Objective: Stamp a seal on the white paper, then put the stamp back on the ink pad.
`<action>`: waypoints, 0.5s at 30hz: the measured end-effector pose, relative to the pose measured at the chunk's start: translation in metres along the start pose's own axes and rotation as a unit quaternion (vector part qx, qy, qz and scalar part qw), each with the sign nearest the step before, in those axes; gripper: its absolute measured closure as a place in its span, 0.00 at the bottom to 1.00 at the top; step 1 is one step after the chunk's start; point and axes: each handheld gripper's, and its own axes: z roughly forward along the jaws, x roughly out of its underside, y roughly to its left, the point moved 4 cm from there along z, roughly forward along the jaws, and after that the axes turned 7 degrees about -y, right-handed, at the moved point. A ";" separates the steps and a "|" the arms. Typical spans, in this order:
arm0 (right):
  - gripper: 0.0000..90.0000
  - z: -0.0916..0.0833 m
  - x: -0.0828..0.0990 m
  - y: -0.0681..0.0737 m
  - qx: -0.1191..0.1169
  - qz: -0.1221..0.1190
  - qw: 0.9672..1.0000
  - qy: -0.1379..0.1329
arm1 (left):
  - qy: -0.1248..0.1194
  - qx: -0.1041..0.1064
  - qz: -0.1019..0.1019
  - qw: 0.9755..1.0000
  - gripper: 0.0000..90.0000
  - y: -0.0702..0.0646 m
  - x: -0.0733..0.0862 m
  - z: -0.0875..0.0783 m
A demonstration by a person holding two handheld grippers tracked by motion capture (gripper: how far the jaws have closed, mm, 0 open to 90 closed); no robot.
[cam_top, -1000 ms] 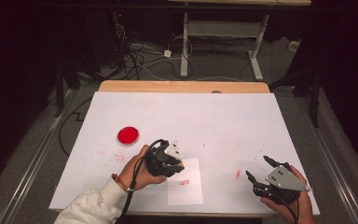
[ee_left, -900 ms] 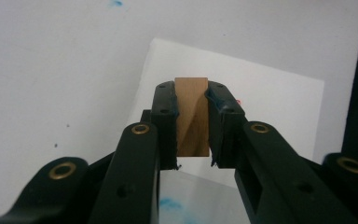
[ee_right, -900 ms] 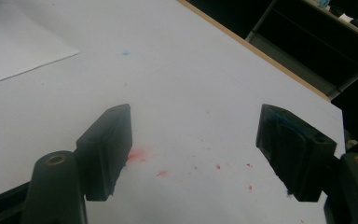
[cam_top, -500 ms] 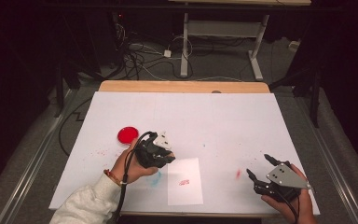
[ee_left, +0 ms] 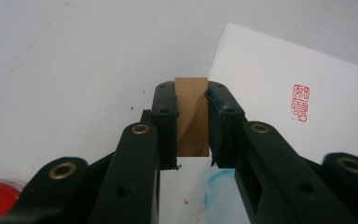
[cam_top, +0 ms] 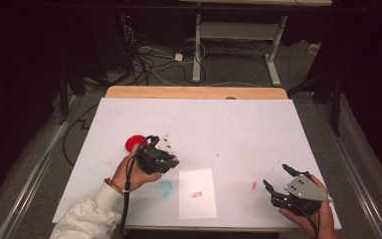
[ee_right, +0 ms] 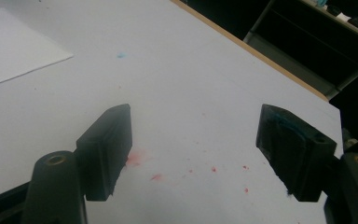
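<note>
paper sheet (cam_top: 197, 193) near table's (cam_top: 258, 129) front edge, ink pad (cam_top: 133, 142) perhaps behind-left

We see our left tongs (cam_top: 171, 158), clamped on the wooden stamp (ee_left: 192, 116), moved off the sheet of paper (cam_top: 197, 193) toward the red ink pad (cam_top: 133, 142), now partly covering it. A red print (cam_top: 196, 194) and a blue smudge (cam_top: 164, 188) lie uncovered where the hand was.
</note>
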 end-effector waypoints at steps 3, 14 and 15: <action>0.30 0.001 -0.002 0.001 -0.001 -0.001 1.000 -0.001 | -0.004 -0.008 -0.007 1.000 0.82 0.007 0.003 -0.005; 0.30 0.002 -0.002 0.001 -0.009 0.007 1.000 -0.003 | -0.010 -0.052 -0.055 0.997 0.82 0.044 0.019 -0.022; 0.30 0.002 -0.001 0.001 -0.009 0.005 1.000 -0.002 | -0.008 -0.059 -0.058 0.997 0.82 0.048 0.021 -0.023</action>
